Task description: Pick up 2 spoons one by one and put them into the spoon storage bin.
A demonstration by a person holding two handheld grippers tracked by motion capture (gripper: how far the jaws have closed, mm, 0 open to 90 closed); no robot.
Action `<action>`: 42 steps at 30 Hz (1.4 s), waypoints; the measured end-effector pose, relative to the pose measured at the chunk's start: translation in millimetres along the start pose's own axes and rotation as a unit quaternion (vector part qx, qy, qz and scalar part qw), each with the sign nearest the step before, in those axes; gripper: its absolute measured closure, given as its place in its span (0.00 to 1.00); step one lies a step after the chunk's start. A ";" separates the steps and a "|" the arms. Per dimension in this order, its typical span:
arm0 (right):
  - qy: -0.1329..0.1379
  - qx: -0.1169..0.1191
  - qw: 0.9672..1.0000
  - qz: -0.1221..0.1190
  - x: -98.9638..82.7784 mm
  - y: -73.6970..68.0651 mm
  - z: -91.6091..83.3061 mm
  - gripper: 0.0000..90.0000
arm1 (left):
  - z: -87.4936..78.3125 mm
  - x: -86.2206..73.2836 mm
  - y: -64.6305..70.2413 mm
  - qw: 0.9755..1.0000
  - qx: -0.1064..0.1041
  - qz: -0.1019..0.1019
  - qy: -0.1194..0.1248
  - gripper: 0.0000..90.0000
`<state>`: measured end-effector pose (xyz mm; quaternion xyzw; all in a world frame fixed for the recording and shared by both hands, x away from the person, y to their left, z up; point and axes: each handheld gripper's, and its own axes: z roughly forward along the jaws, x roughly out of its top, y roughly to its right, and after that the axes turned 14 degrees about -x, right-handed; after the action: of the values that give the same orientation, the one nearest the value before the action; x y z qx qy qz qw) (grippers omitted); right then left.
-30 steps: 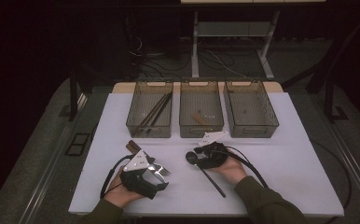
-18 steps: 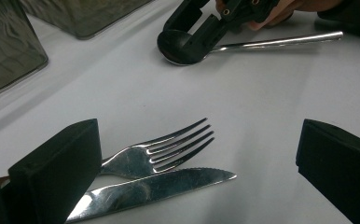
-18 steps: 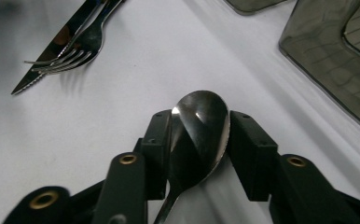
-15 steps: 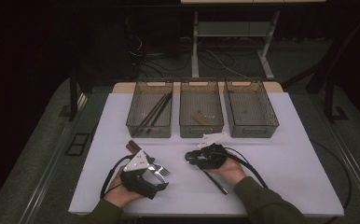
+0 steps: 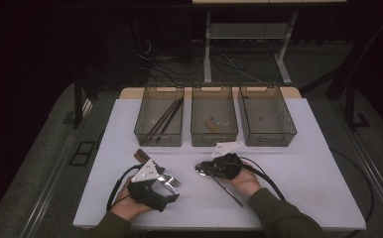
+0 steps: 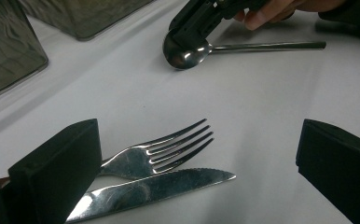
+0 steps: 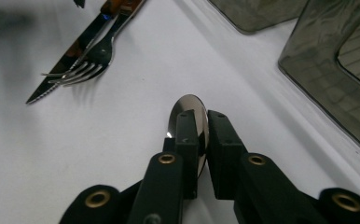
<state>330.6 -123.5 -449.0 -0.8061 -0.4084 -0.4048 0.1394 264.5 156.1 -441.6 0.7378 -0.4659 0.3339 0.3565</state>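
Two tongs at work: our right tongs just closing, clamped on spoon bowl at centre frame, likely to lift it; left tongs apart over fork, knife on desk.

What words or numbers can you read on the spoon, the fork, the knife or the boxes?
None. No letters or numbers can be made out on the spoon, the fork, the knife or the three see-through boxes. Any small stamp on the cutlery is too blurred to read.
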 end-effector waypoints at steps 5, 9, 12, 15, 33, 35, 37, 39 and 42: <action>0.001 0.009 1.000 -0.006 1.2 -1.8 -0.3 0.96 | -0.6 0.2 0.0 1.000 0.000 0.003 -0.003 0.00; -0.004 0.013 1.000 -0.007 2.1 -1.9 -0.8 0.97 | -0.9 0.3 0.0 1.000 0.000 0.003 -0.004 0.00; -0.004 0.013 1.000 -0.007 2.2 -2.3 -1.1 0.97 | -0.9 0.3 0.3 1.000 -0.002 0.003 -0.002 0.00; -0.008 0.014 1.000 -0.011 3.1 -1.8 -2.4 0.97 | -0.9 0.3 0.2 1.000 -0.002 0.003 -0.002 0.00; 0.017 0.000 1.000 0.015 11.7 26.8 -27.3 0.97 | -0.9 -0.3 -0.2 1.000 -0.004 0.001 0.004 0.00; 0.019 -0.004 1.000 0.019 13.5 30.5 -30.1 0.97 | -0.5 -0.3 -0.4 1.000 -0.005 -0.001 0.005 0.00; 0.021 -0.004 0.999 0.024 15.3 34.4 -33.0 0.97 | -1.2 -0.3 -1.3 1.000 -0.010 -0.011 0.014 0.00; 0.027 -0.007 0.999 0.027 17.3 38.7 -35.4 0.97 | -2.2 -0.5 -2.2 1.000 -0.013 -0.017 0.020 0.00; 0.030 -0.010 0.999 0.030 20.4 42.6 -37.9 0.97 | -2.2 -0.7 -1.7 1.000 -0.013 -0.018 0.022 0.00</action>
<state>350.0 -160.1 -404.8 -0.8066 -0.3758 -0.4289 0.1554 265.5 158.8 -441.4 0.7344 -0.4485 0.3373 0.3818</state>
